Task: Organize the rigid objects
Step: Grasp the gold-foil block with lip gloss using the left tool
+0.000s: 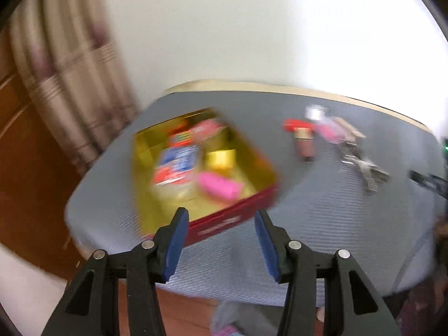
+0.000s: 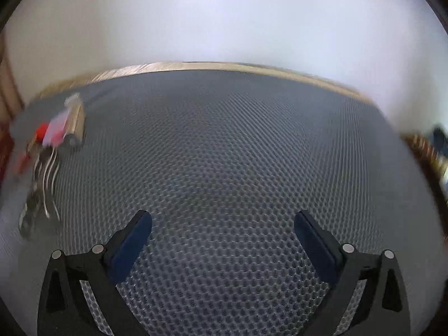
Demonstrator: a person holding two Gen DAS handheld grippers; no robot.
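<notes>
Over at the left of the left wrist view, a curtain (image 1: 64, 64) hangs beside the wall. Just right of it, on the grey padded surface (image 1: 322, 224), sits the box (image 1: 243, 218), red outside and gold inside. It already holds several blurred packets and a pink piece, so I take it for the collecting place. Further right, in the upper right of that view, the loose things (image 1: 322, 134) not yet sorted lie near each other: something red, something pink, and metal clips (image 1: 364, 168) beyond them.

The left claw (image 1: 221, 224) hovers partly spread at the lower middle, its blue pads apart with nothing between them, above the box's near wall and not touching it.

In the right wrist view the same loose things (image 2: 56, 131) lie at the far left edge, blurred. The right claw (image 2: 222, 224) is released, spread wide and empty over bare mat, well apart from them; I judge it must head left to fetch one.
</notes>
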